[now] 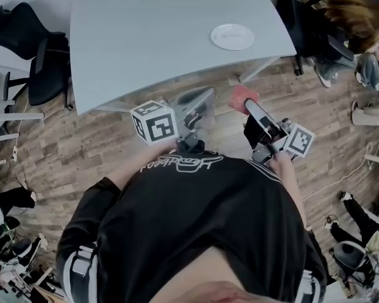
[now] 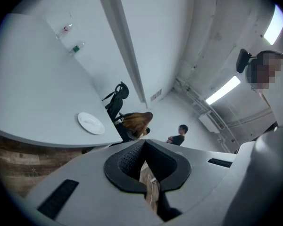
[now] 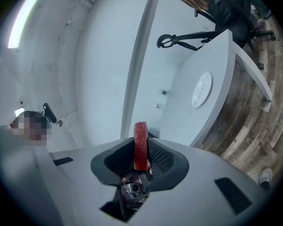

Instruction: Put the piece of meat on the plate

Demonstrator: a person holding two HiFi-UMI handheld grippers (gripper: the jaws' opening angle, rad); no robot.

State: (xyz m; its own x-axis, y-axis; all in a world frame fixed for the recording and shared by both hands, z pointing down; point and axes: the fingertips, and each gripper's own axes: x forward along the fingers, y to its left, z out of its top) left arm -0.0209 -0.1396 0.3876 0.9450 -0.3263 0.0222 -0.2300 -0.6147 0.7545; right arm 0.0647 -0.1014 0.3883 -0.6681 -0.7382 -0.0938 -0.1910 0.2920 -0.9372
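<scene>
A flat red piece of meat [image 3: 140,145] stands on edge between the pads of my right gripper [image 3: 141,150], which is shut on it. In the head view the meat [image 1: 242,98] sticks out ahead of the right gripper [image 1: 252,109] over the wooden floor, short of the table edge. The white plate [image 1: 232,36] lies empty on the grey table [image 1: 145,30], near its right front edge. The plate [image 2: 90,123] [image 3: 201,89] also shows in both gripper views. My left gripper [image 1: 199,103] [image 2: 145,164] is held level beside the right one, its jaws a narrow gap apart with nothing between them.
Black office chairs [image 1: 38,62] stand left of the table. A person with long hair [image 1: 350,17] sits by the table's right corner, above a table leg [image 1: 256,71]. Two small bottles [image 2: 70,37] stand far back on the table. Another person [image 2: 179,134] stands beyond.
</scene>
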